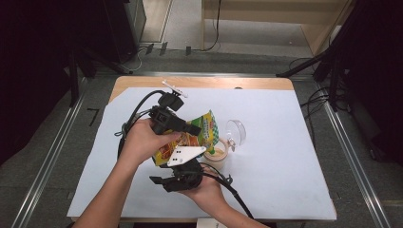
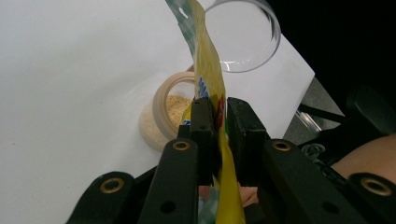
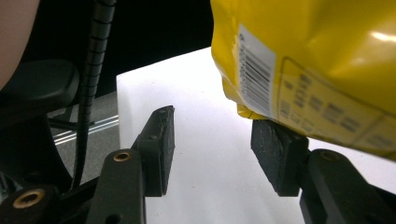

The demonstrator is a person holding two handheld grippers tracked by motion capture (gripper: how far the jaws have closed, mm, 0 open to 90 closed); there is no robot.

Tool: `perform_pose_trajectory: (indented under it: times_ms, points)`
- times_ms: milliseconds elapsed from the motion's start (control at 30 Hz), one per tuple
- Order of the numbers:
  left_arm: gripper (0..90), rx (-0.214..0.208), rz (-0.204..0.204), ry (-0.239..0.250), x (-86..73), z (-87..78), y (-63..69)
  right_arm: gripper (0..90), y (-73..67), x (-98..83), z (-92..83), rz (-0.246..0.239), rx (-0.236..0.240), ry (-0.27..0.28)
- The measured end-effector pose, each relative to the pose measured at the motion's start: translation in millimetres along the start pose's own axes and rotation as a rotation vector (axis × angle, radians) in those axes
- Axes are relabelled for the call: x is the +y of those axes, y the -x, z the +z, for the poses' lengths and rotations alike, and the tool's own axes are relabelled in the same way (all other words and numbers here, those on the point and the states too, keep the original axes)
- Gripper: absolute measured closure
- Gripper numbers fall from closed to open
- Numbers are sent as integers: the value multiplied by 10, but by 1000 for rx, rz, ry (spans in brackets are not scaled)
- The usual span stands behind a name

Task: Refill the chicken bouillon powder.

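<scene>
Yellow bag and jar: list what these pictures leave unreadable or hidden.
- Yellow bag: its lower part is hidden in the high view by the left gripper and a grey plate.
- Bag's print: too blurred to read in the right gripper view.
- Jar: partly hidden in the left gripper view by the bag and jaws.

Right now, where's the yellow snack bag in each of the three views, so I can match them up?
High view: the yellow snack bag sits at centre, between the two hands, above the jar of powder.
Left gripper view: it runs from top centre down between the jaws, which pinch it.
Right gripper view: it hangs at upper right, barcode side showing, above the open jaws.
Shared landmark: the white table cover.
</scene>
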State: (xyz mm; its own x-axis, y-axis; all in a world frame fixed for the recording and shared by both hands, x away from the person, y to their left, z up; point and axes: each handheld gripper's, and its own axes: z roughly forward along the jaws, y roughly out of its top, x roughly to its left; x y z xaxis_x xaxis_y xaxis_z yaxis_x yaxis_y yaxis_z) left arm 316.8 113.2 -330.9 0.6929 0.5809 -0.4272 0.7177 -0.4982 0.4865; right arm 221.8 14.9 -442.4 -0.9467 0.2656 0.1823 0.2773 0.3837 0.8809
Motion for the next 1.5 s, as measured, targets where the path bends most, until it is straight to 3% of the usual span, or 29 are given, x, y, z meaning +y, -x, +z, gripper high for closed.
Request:
perform_pose_trajectory:
  times_ms: [233, 467, 767, 1033, 1500]
  points:
    - [819, -22, 11, -36, -20, 66, -77, 496, 13, -68, 29, -8, 11, -20]
    - [873, -3, 43, -49, -62, 30, -103, 493, 51, -120, 23, 14, 19, -10]
    - [876, -6, 69, -42, -117, -32, -125, 475, 91, -181, 1, 18, -7, -41]
    - [877, -17, 67, -21, -221, -107, -165, 473, 95, -222, -8, 24, -12, -49]
    - [851, -37, 80, -1, -300, -174, -229, 470, 153, -231, -42, -11, -58, -68]
